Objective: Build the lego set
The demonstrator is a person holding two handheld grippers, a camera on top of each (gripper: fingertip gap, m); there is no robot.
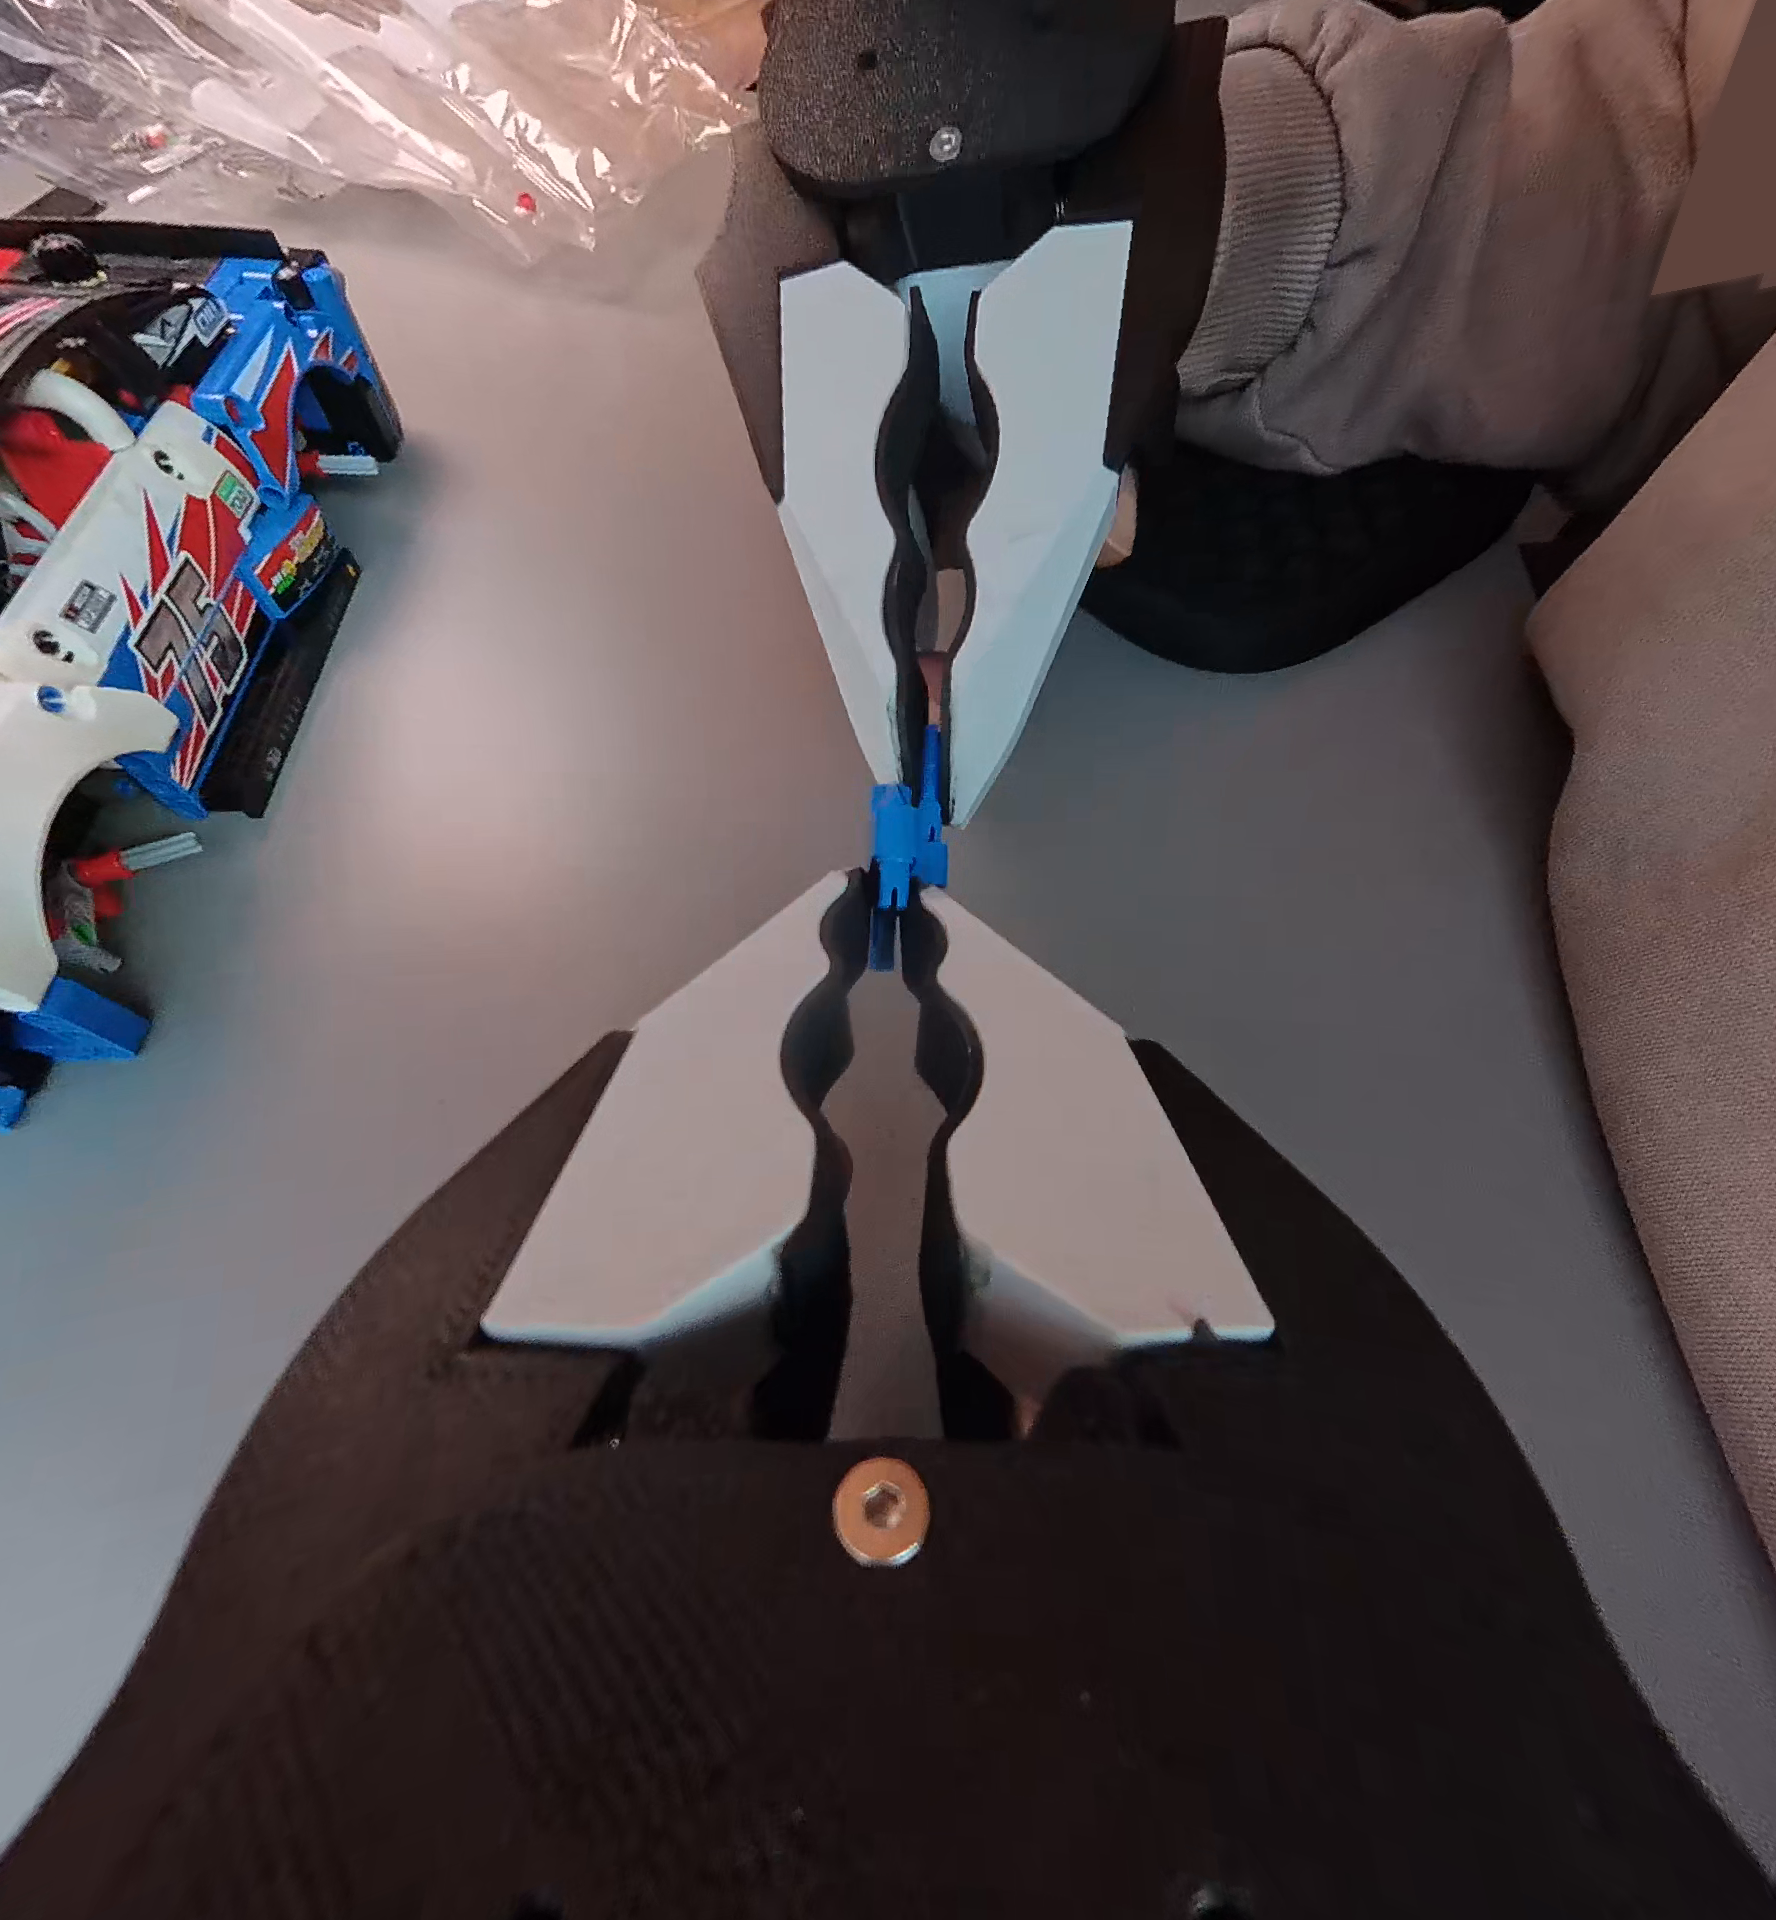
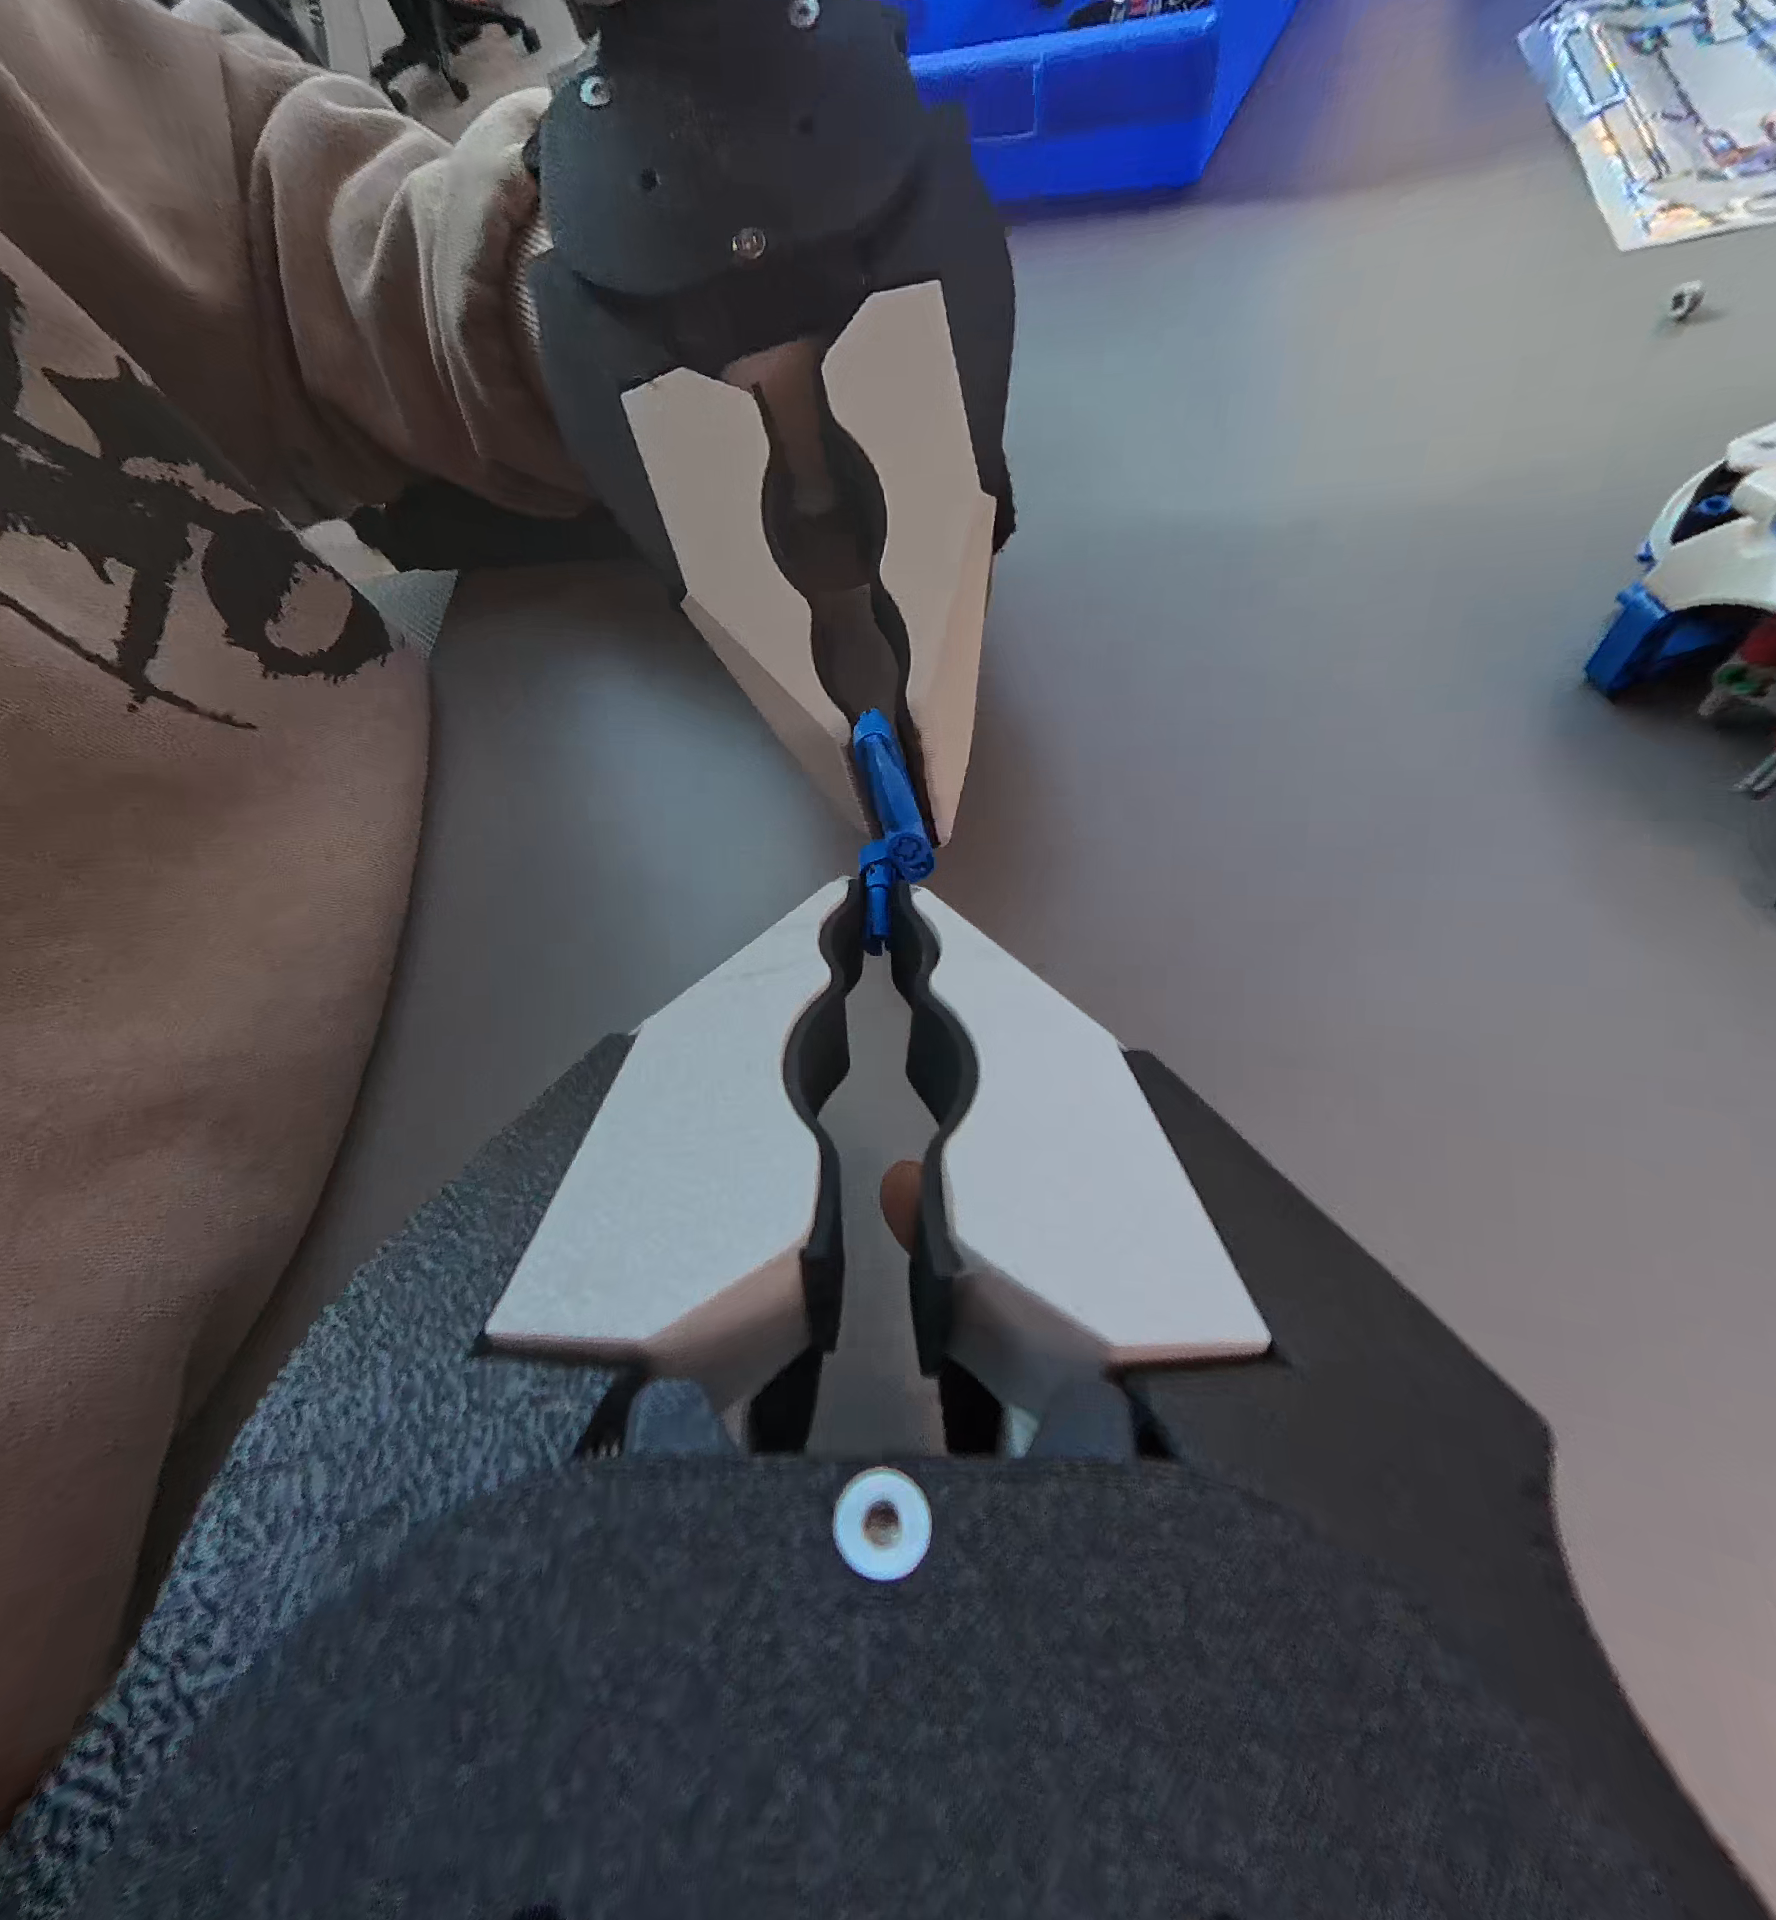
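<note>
My two grippers meet tip to tip above the grey table, both shut on one small blue Lego assembly (image 1: 899, 836). In the left wrist view my left gripper (image 1: 889, 899) pinches its near blue pin end. The right gripper (image 1: 928, 805) comes in from the top and pinches the far end. In the right wrist view my right gripper (image 2: 879, 899) pinches a blue pin, joined to a blue connector piece (image 2: 903, 854). The left gripper (image 2: 899, 826) grips a longer blue piece from above. The partly built blue, white and red Lego car (image 1: 136, 582) lies apart on the table.
Clear plastic bags (image 1: 344, 114) lie behind the car. The car also shows at the right in the right wrist view (image 2: 1757, 582). A blue bin (image 2: 1092, 104), an instruction booklet (image 2: 1694, 114) and a small loose grey piece (image 2: 1684, 301) lie farther off. Beige sleeves (image 2: 136, 623) flank the grippers. Only a small space, under 4 cm, lies between the two pairs of fingers.
</note>
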